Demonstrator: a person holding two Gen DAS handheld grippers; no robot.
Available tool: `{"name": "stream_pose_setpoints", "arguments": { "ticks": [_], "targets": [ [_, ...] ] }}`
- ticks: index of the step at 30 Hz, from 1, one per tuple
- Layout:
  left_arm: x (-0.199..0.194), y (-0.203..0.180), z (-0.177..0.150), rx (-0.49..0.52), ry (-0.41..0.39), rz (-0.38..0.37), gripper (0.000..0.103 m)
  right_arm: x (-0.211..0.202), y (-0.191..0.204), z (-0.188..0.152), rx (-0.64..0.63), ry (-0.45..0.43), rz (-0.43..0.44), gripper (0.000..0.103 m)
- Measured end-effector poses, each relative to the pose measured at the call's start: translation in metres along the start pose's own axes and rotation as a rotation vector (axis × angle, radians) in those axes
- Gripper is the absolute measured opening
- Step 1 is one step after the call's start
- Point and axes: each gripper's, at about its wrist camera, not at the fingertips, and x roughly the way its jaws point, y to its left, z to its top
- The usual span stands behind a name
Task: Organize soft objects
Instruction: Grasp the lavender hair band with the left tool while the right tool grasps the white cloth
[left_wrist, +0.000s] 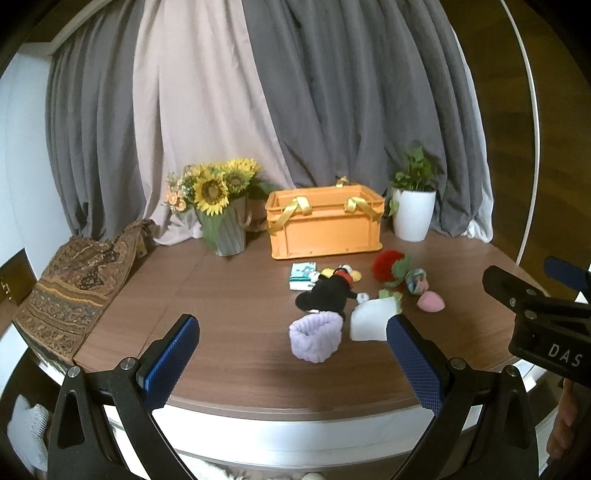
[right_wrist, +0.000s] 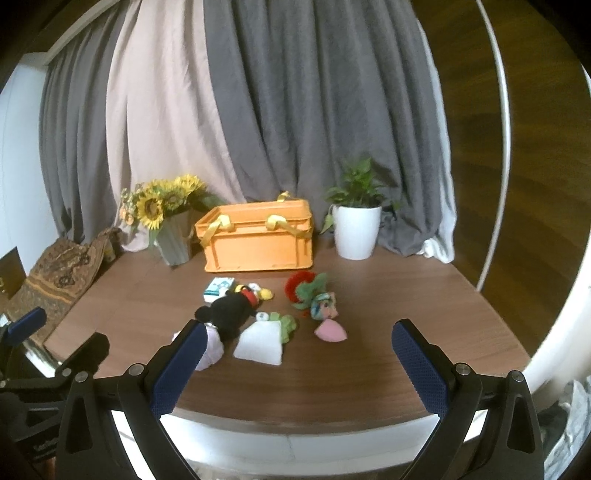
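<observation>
Dim, soft indoor light, faint shadows, strong fisheye bending and dark corners.

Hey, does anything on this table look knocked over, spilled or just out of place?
Nothing spilled or broken. The plush mouse lies flat among loose soft things in front of the orange crate. The sunflower vase and potted plant stand upright.

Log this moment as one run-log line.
phase: pre-grasp | left gripper: open, empty | right gripper: open, empty | orange crate: behind toys | soft items: on table
</observation>
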Motion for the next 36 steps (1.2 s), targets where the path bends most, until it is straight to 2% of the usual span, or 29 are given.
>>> {"name": "stream_pose_setpoints", "arguments": {
  "ticks": [9,19,31,36],
  "targets": [
    [0.06,0.014,-0.013,0.006,0.07,-0.049,0.103,0.061,0.026,-0.011,-0.034,0.074,0.047,0.101],
    [0.133,0.02,-0.034,0.02,0.186,-0.122,0.103,0.135,0.041,-0.03,-0.049,0.186,0.047,0.093],
    [0.194,0.014,-0.051,0.045,0.261,-0.185,0.095,0.204,0.04,-0.059,-0.044,0.325,0.049,0.081],
    [0.207,0.011,-0.055,0.054,0.288,-0.203,0.085,0.224,0.037,-0.069,-0.028,0.374,0.058,0.075]
  ]
}}
